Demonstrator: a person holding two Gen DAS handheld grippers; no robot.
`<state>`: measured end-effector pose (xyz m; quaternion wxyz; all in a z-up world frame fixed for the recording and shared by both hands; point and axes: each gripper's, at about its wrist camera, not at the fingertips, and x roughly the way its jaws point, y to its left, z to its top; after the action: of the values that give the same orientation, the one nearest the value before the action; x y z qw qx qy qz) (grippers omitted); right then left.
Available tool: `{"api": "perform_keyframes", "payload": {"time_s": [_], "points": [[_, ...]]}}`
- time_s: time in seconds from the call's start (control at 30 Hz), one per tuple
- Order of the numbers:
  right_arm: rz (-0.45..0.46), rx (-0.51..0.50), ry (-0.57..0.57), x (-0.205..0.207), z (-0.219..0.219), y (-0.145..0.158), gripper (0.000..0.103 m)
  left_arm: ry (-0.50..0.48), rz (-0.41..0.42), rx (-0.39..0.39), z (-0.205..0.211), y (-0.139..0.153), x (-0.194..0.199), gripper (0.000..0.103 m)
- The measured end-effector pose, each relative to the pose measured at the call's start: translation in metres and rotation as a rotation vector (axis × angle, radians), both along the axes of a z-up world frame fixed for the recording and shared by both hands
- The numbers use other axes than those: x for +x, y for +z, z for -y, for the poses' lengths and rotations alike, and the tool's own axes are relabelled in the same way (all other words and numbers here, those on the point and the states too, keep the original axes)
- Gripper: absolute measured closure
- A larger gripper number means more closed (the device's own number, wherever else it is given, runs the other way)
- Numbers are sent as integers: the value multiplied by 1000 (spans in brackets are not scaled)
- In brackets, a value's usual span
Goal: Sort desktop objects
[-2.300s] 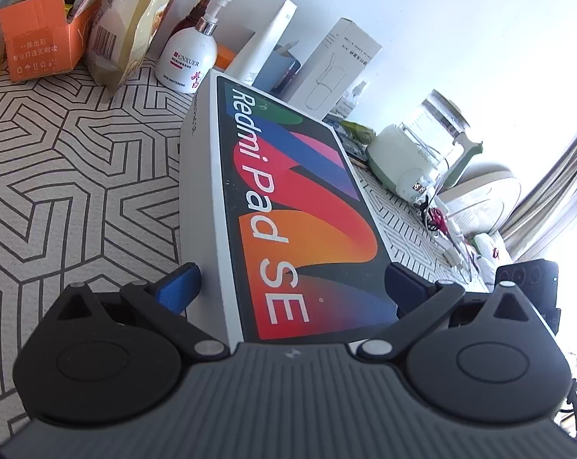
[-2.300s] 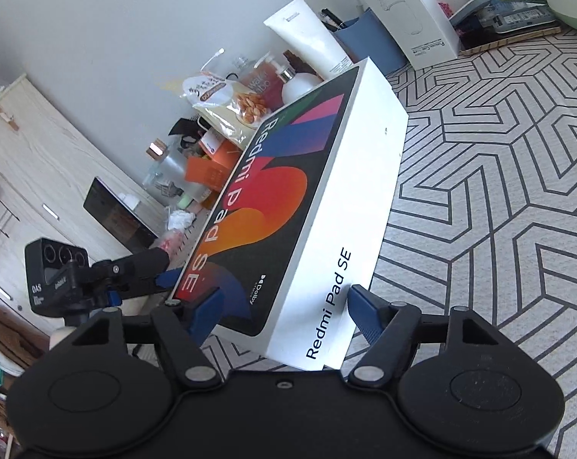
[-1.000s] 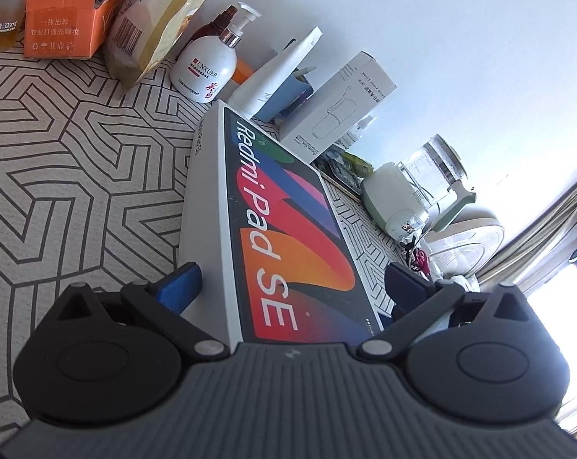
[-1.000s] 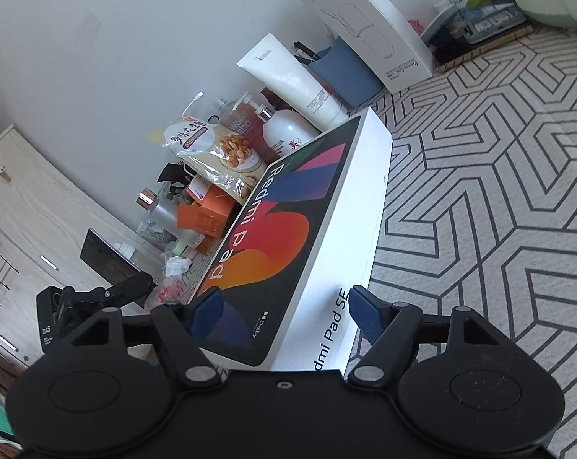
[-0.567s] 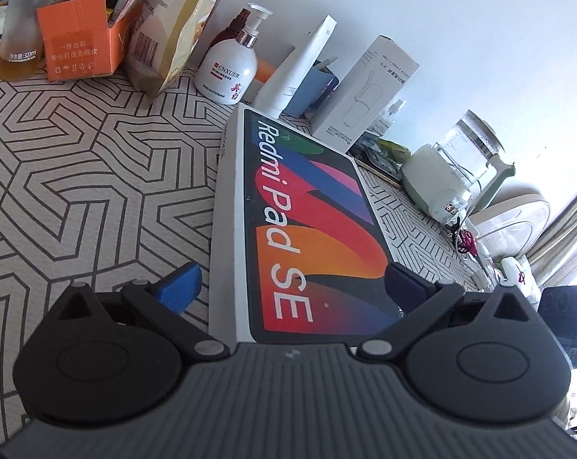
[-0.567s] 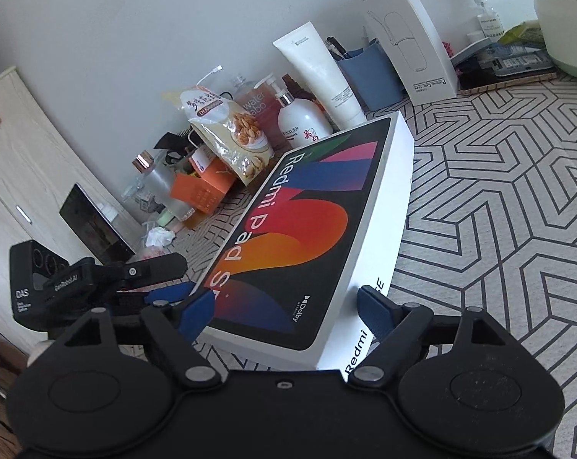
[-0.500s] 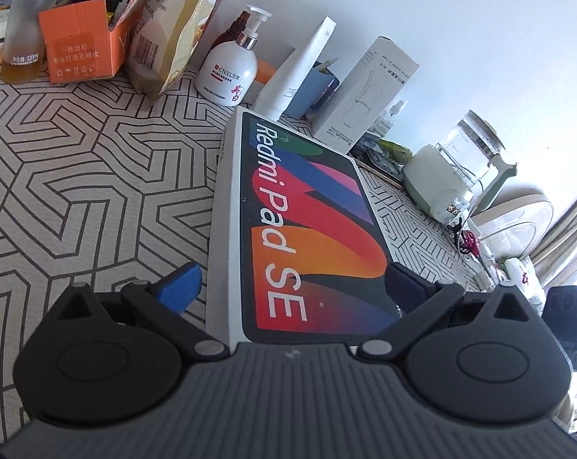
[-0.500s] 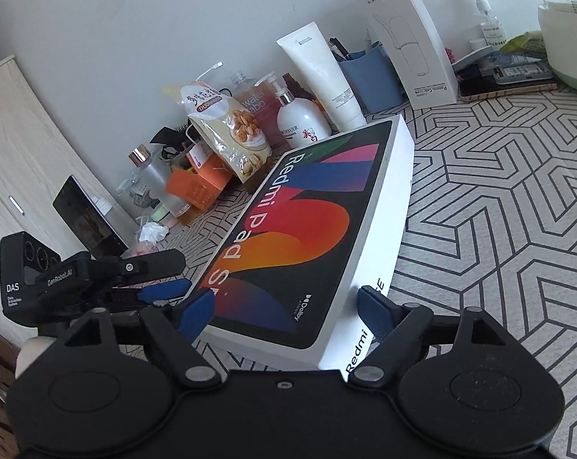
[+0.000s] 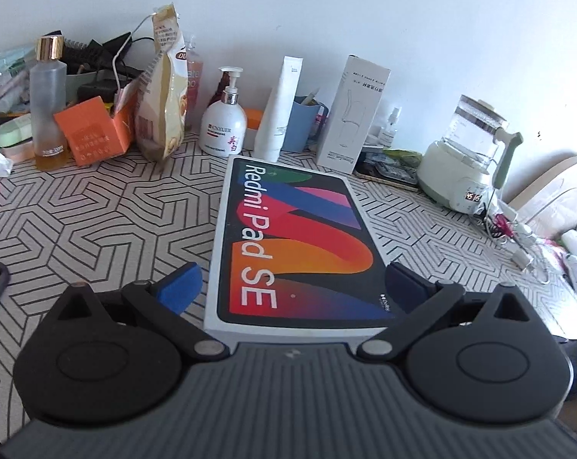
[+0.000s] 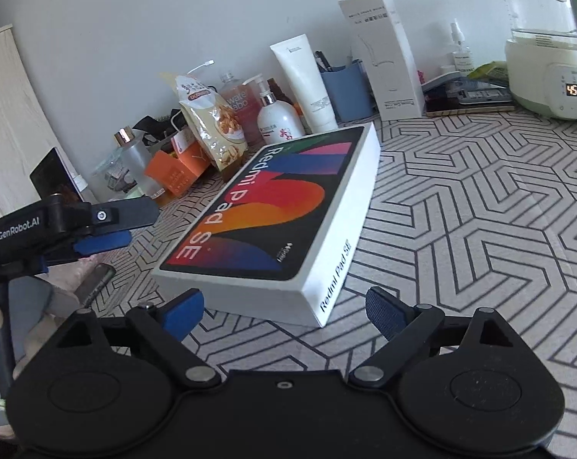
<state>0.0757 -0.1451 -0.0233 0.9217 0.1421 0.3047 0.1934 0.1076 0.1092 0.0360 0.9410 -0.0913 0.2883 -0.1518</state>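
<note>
The flat white tablet box with the colourful "Redmi Pad SE" lid [image 9: 294,244] lies flat on the surface covered in a black-and-white geometric pattern [image 9: 97,214], its far end near the row of things along the white wall.

The left gripper [image 9: 292,287] has its jaws spread wide on either side of the box's near end; the blue pads [image 9: 179,287] stand just beside the box's sides, with a gap showing on the left one.

The right gripper [image 10: 284,313] sits just short of the box's near corner [image 10: 280,218], jaws wide apart and holding nothing.

Behind the box stand a white pump bottle with red characters [image 9: 224,132], a white squeeze tube [image 9: 280,111], a tall white carton [image 9: 351,114] and a snack bag [image 9: 162,95]. A pale green kettle with a glass jug [image 9: 466,160] stands to the right.
</note>
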Motion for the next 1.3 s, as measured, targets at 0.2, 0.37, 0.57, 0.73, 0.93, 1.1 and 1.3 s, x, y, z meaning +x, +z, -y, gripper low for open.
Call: {"api": "perform_keyframes", "payload": {"time_s": [0.2, 0.37, 0.57, 0.73, 0.93, 1.1, 1.3], "points": [[28, -89, -43, -10, -3, 4, 8, -12, -6, 30, 8, 1, -16, 0], [41, -111, -49, -16, -6, 6, 8, -32, -13, 58, 18, -3, -30, 0], [46, -134, -38, -25, -9, 10, 8, -41, -25, 90, 27, -8, -44, 0], [53, -128, -28, -31, -7, 10, 8, -33, -48, 30, 25, -13, -51, 0], [37, -157, -60, -34, 2, 5, 8, -14, -63, 12, 26, -17, -56, 0], [35, -144, -74, -37, 11, 3, 8, -16, -69, 5, 31, -21, -57, 0], [27, -192, -80, -37, 8, -2, 8, 13, -47, 12, 37, -24, -59, 0]]}}
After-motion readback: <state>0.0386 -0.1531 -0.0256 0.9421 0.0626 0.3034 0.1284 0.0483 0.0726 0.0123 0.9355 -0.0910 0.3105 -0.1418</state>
